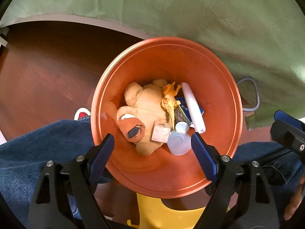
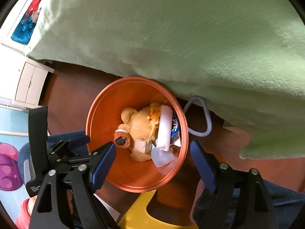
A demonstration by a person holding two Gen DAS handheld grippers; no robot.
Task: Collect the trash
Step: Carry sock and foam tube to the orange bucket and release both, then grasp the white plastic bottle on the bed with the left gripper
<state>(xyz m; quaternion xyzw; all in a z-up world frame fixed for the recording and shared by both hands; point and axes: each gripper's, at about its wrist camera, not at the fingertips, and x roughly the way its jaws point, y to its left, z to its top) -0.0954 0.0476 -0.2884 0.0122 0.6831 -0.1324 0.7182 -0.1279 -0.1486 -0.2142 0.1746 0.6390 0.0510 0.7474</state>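
Orange bin point(image 1: 215, 87) upright, holding plush toy point(image 1: 144, 110), bottle point(image 1: 179, 141).

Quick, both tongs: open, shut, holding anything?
Left tongs: open, empty, over the orange bin.
Right tongs: open, empty, over the same bin.

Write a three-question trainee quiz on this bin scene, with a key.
1. True or false: the left gripper is shut on the stuffed toy.
2. Where does the white bottle lie? A) in the orange bin B) on the green blanket C) on the floor
3. Fill in: the right gripper hangs with its jaws ____ over the bin.

Key: 1 false, it is open with nothing between its jaws; 2 A; 3 open.
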